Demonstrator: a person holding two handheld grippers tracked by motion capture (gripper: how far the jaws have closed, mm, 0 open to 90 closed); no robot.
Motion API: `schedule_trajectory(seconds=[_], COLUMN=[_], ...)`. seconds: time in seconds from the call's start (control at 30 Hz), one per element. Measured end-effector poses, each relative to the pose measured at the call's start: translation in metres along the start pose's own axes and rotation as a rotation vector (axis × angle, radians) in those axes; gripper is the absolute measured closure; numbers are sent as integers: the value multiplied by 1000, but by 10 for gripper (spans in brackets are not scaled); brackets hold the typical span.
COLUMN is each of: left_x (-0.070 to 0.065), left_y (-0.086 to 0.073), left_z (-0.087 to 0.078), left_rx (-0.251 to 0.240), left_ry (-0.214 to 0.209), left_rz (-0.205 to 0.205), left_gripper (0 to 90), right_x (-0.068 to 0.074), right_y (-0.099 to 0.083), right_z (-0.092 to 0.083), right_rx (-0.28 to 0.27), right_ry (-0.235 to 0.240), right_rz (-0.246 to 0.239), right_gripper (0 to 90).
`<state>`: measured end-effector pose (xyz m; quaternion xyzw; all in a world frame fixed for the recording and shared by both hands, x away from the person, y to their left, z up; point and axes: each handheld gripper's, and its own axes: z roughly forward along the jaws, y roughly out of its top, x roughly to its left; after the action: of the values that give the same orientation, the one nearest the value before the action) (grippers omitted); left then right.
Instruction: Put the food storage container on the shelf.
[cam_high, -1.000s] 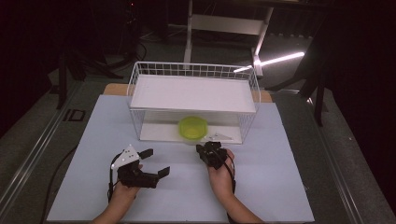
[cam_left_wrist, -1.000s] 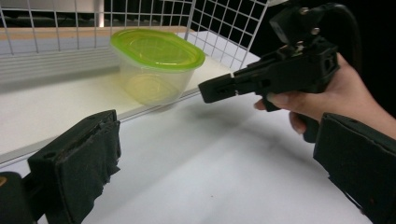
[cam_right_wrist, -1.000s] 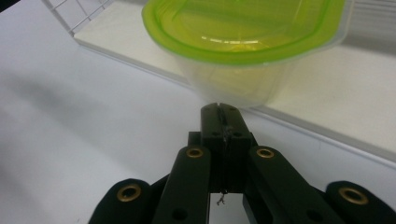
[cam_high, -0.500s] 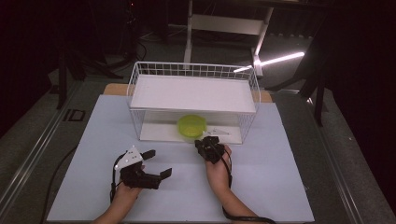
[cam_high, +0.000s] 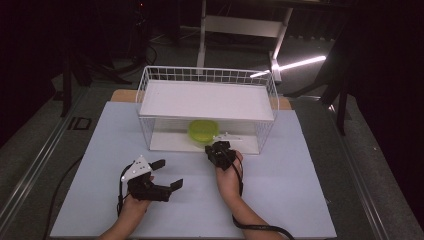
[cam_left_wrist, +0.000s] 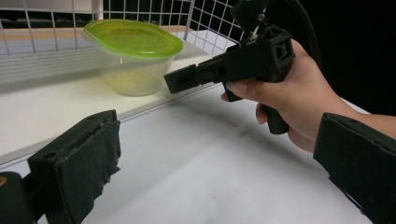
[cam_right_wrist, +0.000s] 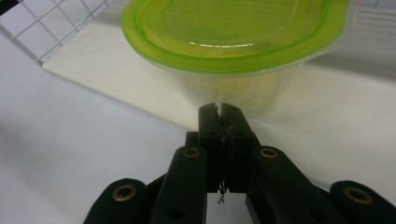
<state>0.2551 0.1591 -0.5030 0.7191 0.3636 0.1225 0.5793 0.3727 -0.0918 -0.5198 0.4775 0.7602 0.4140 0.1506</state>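
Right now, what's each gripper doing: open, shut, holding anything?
Left gripper: open, empty.
Right gripper: shut, empty, pointing at the green-lidded container.

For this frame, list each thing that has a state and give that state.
Container: upright on the rack's lower shelf, green lid on.
Wire rack: upright on the table, top shelf bare.
Right gripper: shut, empty, tips pointing at the container.
Left gripper: open, empty, held over the table.

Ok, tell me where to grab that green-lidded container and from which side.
Probably grip the clear tub's wall just under the green-lidded container rim, coming level through the wire rack's open front. The shelf overhead blocks a top approach, and the right gripper, now shut, must open first.
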Motion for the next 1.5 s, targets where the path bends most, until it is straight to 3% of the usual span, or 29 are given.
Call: schedule_trajectory(seconds=[0.47,0.67,0.87,0.9,0.93,1.13,1.3,1.5], left_x=[0,0,1,0,1,1,-1,-4], left_y=[1,2,3,4,4,5,6,8], left_z=[-1,-2,-2,-3,-4,-3,-5,-6], left_rx=[-2,-3,-3,-7,-7,-4,-1,18], left_ry=[-7,-2,-3,-3,-1,-4,-10,-28], left_rz=[3,9,15,16,16,14,27,37], left_gripper=[17,17,17,17,17,17,17,17], right_x=[-5,-4,2,5,6,7,5,0], right_y=[12,13,6,4,3,-1,-8,-15], right_z=[14,10,-4,-12,-15,-36,-49,-66], right_rx=[18,10,14,8,10,-38,-69,-77], right_ry=[-22,-13,3,8,21,86,135,138], right_rz=[7,5,-30,-68,-75,-73,-56,-72], right_gripper=[866,846,691,582,553,308,205,185])
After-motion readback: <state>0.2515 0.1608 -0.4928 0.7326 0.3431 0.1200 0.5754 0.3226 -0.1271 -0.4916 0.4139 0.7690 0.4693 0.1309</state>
